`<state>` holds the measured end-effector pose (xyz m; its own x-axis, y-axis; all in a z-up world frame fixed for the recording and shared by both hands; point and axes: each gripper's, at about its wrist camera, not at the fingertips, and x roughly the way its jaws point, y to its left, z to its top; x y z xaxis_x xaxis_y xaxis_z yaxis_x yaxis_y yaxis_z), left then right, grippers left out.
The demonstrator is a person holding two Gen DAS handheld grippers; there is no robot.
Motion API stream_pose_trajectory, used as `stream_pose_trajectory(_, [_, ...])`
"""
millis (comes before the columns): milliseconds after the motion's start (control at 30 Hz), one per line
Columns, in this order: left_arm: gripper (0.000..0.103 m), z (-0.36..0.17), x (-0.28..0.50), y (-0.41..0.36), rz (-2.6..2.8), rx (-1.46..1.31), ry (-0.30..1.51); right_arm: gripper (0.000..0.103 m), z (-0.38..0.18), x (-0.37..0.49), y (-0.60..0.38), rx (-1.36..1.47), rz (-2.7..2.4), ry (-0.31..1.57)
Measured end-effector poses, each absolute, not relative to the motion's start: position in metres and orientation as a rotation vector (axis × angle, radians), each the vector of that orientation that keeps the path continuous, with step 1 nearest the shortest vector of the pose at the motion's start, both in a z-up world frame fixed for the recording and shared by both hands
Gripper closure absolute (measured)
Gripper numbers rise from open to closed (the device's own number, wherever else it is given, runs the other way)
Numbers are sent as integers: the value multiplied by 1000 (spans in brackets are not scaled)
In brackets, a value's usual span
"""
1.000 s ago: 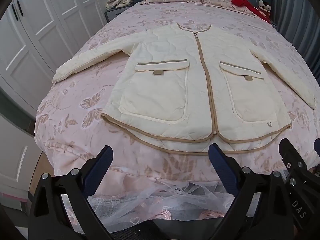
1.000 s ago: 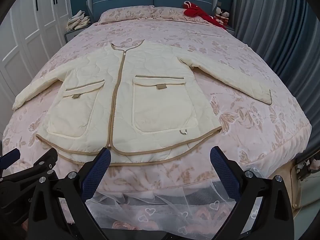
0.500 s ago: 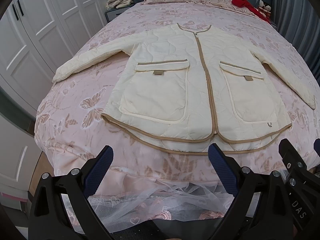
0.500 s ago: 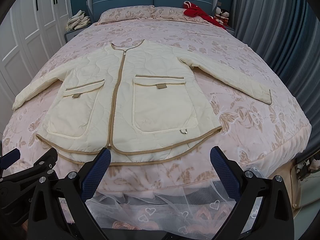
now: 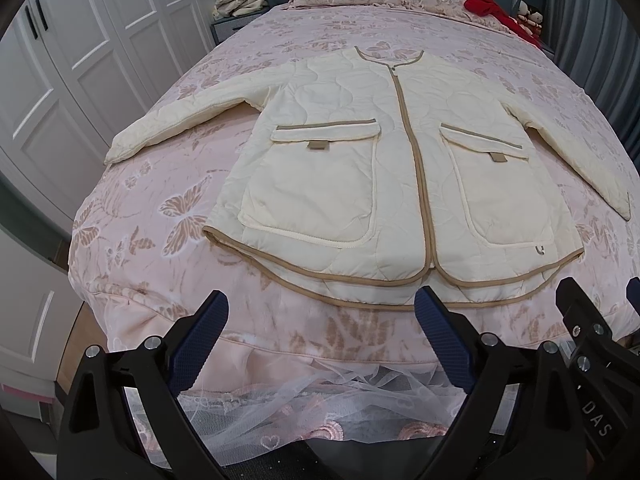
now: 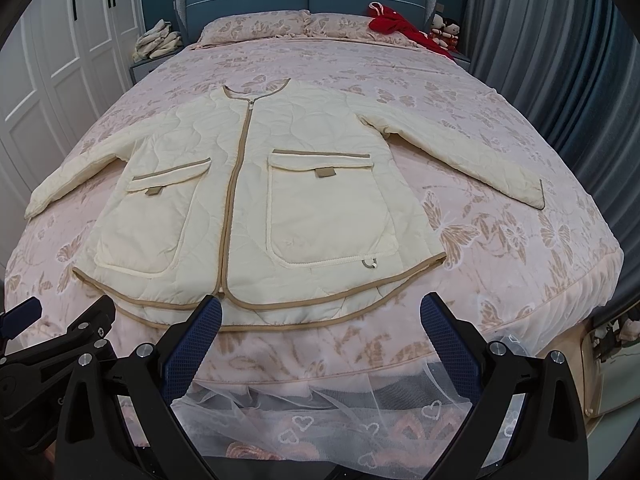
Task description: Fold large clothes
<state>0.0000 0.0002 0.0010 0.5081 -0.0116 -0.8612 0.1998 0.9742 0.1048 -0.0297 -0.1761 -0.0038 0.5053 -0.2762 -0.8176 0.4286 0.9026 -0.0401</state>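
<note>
A cream quilted jacket (image 5: 384, 184) with tan trim lies flat, front up and zipped, on the pink bed (image 5: 168, 208), both sleeves spread out to the sides. It also shows in the right wrist view (image 6: 256, 200). My left gripper (image 5: 320, 312) is open and empty, held just short of the hem near the foot of the bed. My right gripper (image 6: 320, 316) is open and empty, also just short of the hem. The right gripper shows at the right edge of the left wrist view (image 5: 592, 340); the left gripper shows at the left edge of the right wrist view (image 6: 56, 344).
White wardrobe doors (image 5: 60, 80) stand to the left of the bed. A red garment (image 6: 400, 28) and dolls lie by the pillows. Folded cloths (image 6: 156, 40) sit on a nightstand. Grey curtains (image 6: 560, 60) hang on the right. A lace bed skirt (image 6: 320, 412) hangs below.
</note>
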Motion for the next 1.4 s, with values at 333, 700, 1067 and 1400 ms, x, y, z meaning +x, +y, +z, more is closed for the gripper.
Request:
stream_pose_trajectory(333, [12,1,0,0,-130,200,1032,5,-4,-30,-176,176,-428,951])
stream_pose_trajectory(700, [13,1,0,1,-129,198,1030,5,-5,-36,-176,176,-427,949])
stream_pose_trajectory(1067, [13,6,1,3,-142,185,1007,5,5,-31,-172,170,-418,924])
stream_pose_trajectory(1400, [13,14,1,6,-135,177,990,5,5,-34,-173,160,-402,916])
